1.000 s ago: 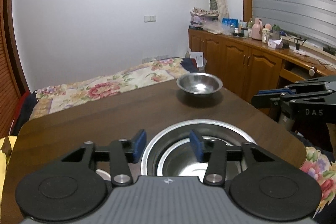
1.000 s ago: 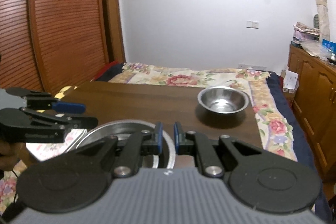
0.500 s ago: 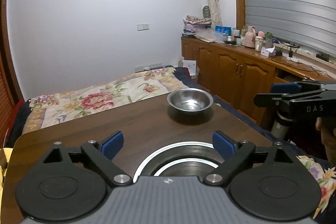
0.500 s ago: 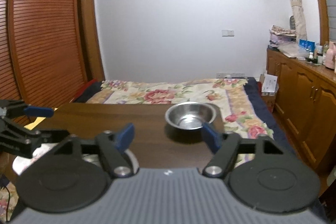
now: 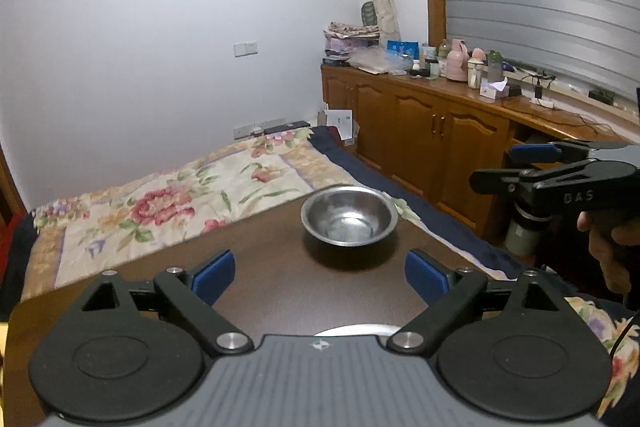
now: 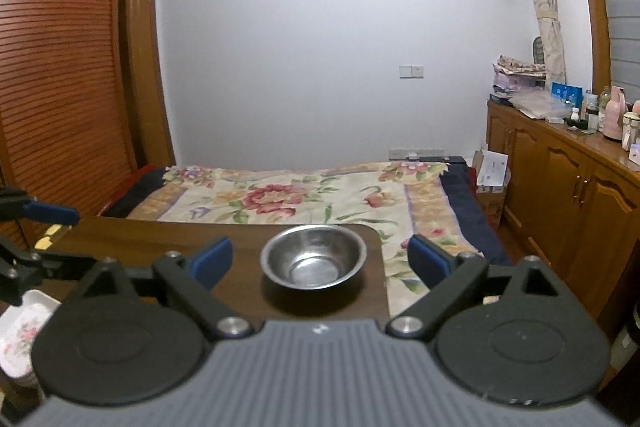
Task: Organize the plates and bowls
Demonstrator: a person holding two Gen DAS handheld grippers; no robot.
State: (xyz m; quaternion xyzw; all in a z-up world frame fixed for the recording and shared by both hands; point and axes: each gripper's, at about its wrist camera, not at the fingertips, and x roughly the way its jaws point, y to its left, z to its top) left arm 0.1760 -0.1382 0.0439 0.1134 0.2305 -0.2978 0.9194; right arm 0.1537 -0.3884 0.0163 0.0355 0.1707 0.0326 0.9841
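Leftmost, floral plate, low at eight o'clock in the right wrist view. Next, left gripper: spread wide and empty, hanging over a steel rim just under its body. Ahead at twelve o'clock, small steel bowl, upright near the far corner of the worktop, close to the bed. Rightmost, right gripper: jaws opening, nothing gripped between them. Probably best to come in low, pinch one bowl wall squarely, lift straight up, and avoid nudging it off the corner.

left tongs: wide open, empty | steel bowl: on table
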